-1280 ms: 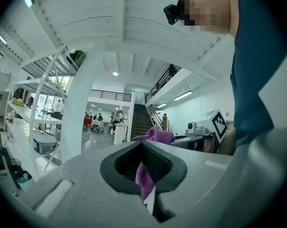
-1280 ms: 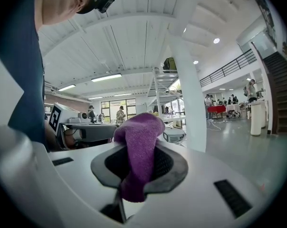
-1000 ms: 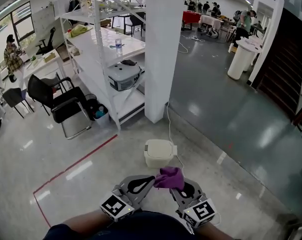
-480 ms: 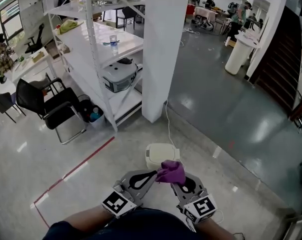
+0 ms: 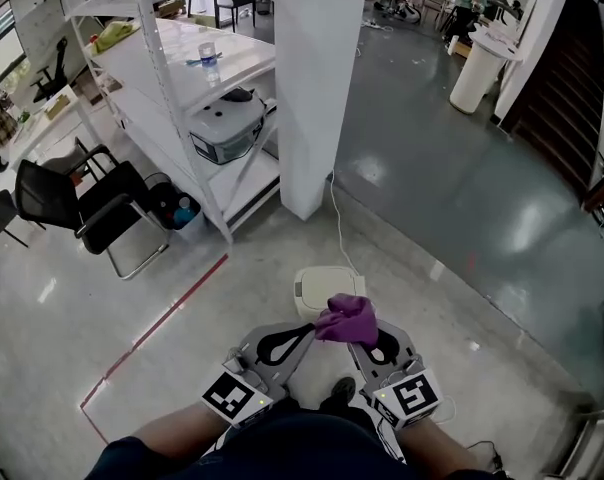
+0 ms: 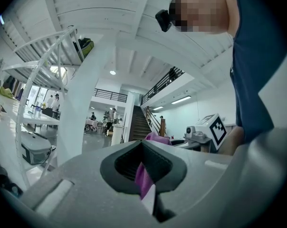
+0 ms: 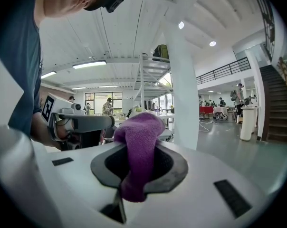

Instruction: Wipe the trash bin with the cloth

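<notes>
The small white trash bin [image 5: 325, 290] with its lid down stands on the floor near a white pillar. Just in front of it, low in the head view, the purple cloth [image 5: 348, 319] bunches up between both grippers. My right gripper [image 5: 360, 336] is shut on the cloth [image 7: 138, 148], which bulges up out of its jaws. My left gripper [image 5: 310, 334] points in from the left and is shut on a thin purple edge of the cloth [image 6: 143, 178] with a white tag. Each gripper shows in the other's view: the right gripper [image 6: 206, 133] and the left gripper [image 7: 81, 125]. Both grippers hang above the floor, short of the bin.
A white pillar [image 5: 317, 88] rises behind the bin, with a cable [image 5: 338, 233] running down beside it. White shelving [image 5: 197, 98] with a grey box and a black chair [image 5: 107, 213] stand to the left. Red tape [image 5: 162, 328] marks the floor. My shoe [image 5: 337, 393] shows below the grippers.
The view has moved forward and tipped down, so the bin now lies closer to the grippers. Both grippers keep hold of the purple cloth as before.
</notes>
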Tool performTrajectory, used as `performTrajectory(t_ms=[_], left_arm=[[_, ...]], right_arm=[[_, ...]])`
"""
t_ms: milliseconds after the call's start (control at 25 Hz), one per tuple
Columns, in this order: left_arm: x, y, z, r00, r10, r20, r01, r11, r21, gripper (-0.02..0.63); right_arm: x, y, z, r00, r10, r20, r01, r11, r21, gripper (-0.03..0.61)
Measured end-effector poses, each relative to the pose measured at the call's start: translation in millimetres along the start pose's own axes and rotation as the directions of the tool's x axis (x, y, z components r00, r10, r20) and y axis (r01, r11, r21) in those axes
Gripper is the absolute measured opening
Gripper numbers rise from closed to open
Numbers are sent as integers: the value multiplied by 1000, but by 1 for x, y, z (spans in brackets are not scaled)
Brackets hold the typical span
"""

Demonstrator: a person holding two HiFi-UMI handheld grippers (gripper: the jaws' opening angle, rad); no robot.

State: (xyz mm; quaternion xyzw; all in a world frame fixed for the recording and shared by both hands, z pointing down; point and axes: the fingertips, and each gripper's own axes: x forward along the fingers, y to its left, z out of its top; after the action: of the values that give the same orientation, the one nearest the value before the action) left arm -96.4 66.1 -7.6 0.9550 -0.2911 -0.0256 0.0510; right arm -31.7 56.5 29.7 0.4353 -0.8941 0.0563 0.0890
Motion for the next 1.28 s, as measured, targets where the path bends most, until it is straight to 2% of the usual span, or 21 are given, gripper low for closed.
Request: performTrajectory(t_ms=[160, 280, 440, 680, 1000, 1280], left_arm=[[23, 13, -16, 1000, 22, -20, -23, 1000, -5, -2], [43, 16, -28, 999, 36, 6, -36, 999, 6, -2], [66, 23, -48, 996, 80, -29, -81, 997, -12, -2], [94, 37, -92, 992, 121, -41, -121, 993, -14, -2], [109, 68, -163, 987, 150, -64, -151, 988, -14, -2], [123, 96, -237, 988, 138, -66, -137, 990, 11, -2]], right_arm=[[14, -29, -10, 1000, 17, 0, -17, 1000, 7, 78], [18, -51, -23, 999, 33, -4, -33, 999, 8, 78], [28, -76, -44, 998, 69, -10, -69, 998, -4, 78], [53, -108, -93, 995, 94, -21, -93, 996, 16, 78], [87, -134, -159, 997, 79, -15, -79, 997, -24, 78], [126, -149, -243, 997, 59, -45, -60, 998, -27, 78]])
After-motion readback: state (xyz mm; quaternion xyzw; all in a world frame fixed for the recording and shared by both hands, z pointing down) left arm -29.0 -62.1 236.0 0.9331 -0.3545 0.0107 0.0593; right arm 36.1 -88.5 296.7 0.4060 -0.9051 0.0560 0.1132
